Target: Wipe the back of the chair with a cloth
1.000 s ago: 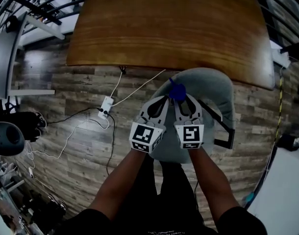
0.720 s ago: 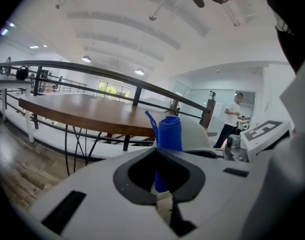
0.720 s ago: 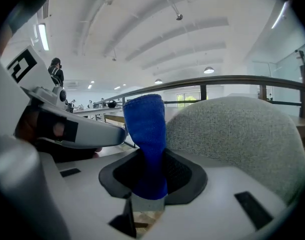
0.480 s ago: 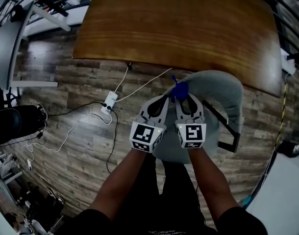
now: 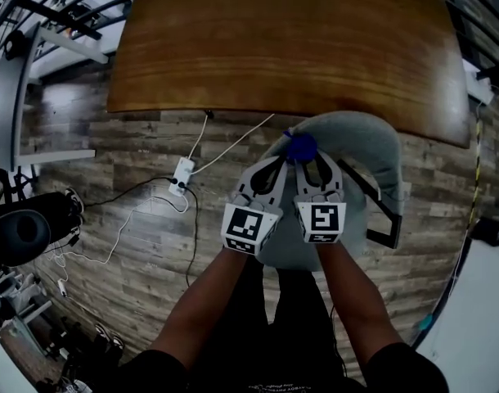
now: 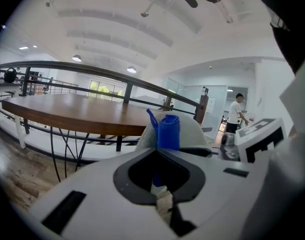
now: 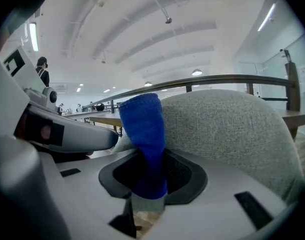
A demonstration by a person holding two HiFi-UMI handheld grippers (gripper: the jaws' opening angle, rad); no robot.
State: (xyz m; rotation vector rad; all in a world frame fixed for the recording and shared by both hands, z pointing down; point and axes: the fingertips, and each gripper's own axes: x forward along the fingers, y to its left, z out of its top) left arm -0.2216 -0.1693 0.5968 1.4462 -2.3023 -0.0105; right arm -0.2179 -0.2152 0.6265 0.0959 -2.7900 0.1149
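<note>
The right gripper (image 7: 150,160) pinches the blue cloth (image 7: 142,129) against the top edge of the grey chair (image 7: 227,129) back. Just left of it, the left gripper (image 6: 158,153) clamps the same cloth. Beyond the chair stands a wooden table (image 5: 282,39).

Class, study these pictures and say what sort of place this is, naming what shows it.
Probably an open-plan office or lab space: a long wooden table by a metal railing, a grey upholstered chair, and a power strip with cables on the plank floor.
</note>
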